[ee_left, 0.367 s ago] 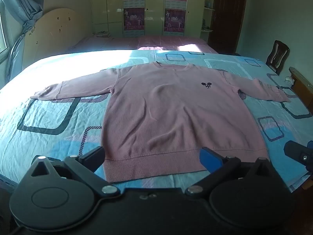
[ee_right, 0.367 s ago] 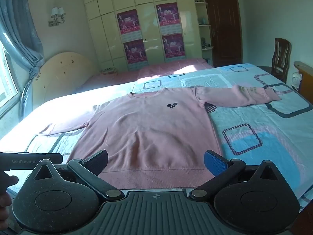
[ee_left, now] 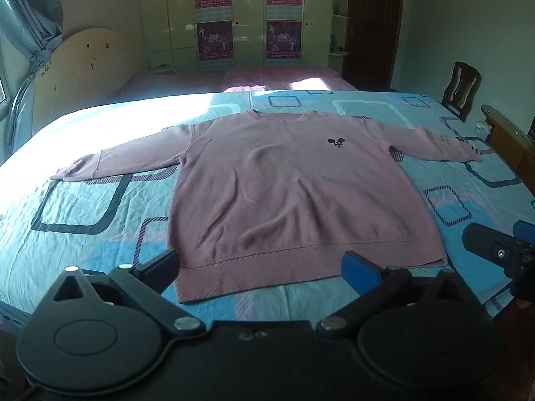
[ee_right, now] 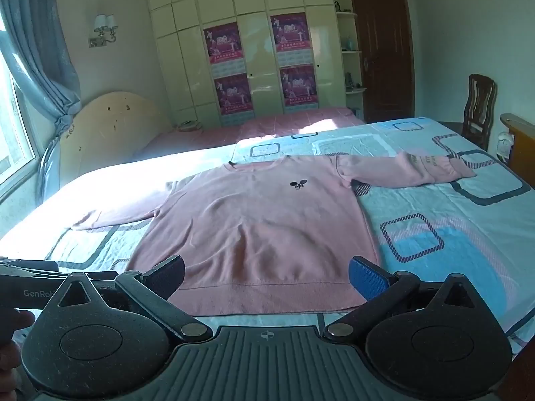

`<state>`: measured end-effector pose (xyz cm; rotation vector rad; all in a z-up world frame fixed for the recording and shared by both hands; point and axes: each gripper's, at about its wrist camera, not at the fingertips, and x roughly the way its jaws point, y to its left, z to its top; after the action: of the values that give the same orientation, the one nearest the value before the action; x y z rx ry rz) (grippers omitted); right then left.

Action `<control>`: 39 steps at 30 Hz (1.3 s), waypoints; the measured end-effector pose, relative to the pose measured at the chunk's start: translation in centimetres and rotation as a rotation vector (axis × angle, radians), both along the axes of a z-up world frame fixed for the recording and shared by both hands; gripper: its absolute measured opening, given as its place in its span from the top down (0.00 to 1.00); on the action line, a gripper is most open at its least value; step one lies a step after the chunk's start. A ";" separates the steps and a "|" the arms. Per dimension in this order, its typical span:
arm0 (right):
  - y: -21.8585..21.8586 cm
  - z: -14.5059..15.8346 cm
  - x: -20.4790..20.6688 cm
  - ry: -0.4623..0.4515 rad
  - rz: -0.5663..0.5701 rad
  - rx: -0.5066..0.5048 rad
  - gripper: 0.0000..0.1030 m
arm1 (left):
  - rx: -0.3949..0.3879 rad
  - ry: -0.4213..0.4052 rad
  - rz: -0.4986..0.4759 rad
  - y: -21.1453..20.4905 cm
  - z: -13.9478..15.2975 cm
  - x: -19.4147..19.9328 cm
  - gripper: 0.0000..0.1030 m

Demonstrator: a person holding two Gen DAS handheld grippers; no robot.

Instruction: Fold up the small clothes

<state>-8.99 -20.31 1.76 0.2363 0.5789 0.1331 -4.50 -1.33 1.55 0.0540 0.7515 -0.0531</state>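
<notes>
A pink long-sleeved sweatshirt (ee_left: 291, 193) (ee_right: 254, 230) lies flat and face up on the bed, both sleeves spread out, a small dark logo on its chest. Its hem faces me. My left gripper (ee_left: 260, 267) hovers open just short of the hem, with nothing between its fingers. My right gripper (ee_right: 265, 274) also stands open above the hem, empty. In the left wrist view the right gripper's body (ee_left: 501, 254) shows at the right edge. In the right wrist view the left gripper's body (ee_right: 30, 284) and a hand (ee_right: 13, 324) show at the left edge.
The bed sheet (ee_left: 77, 207) is light blue with dark square outlines. A second bed with a pink cover (ee_right: 267, 127) stands behind, then a wardrobe with posters (ee_right: 260, 63). A wooden chair (ee_left: 463, 90) and a footboard (ee_left: 508, 133) are at the right. A curtained window (ee_right: 20, 100) is at the left.
Both views sit slightly higher and tilt up a little, showing more of the wardrobe and walls. The sweatshirt has not moved and both grippers stay open.
</notes>
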 end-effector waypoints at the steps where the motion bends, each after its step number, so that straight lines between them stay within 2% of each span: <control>1: -0.6 0.0 0.2 -0.002 -0.002 0.003 0.00 | 0.000 -0.003 0.002 0.0 0.1 -0.1 0.00; 6: -2.2 -0.4 0.2 -0.007 -0.025 0.014 0.00 | 0.000 0.001 0.005 0.1 0.3 0.1 0.00; 39: -1.5 -1.2 0.6 0.001 -0.025 0.003 0.00 | -0.007 0.019 0.022 0.6 -0.2 1.2 0.00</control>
<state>-8.41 -21.82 0.51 0.2468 0.5767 0.1096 -3.28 -0.72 1.37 0.0387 0.7712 -0.0347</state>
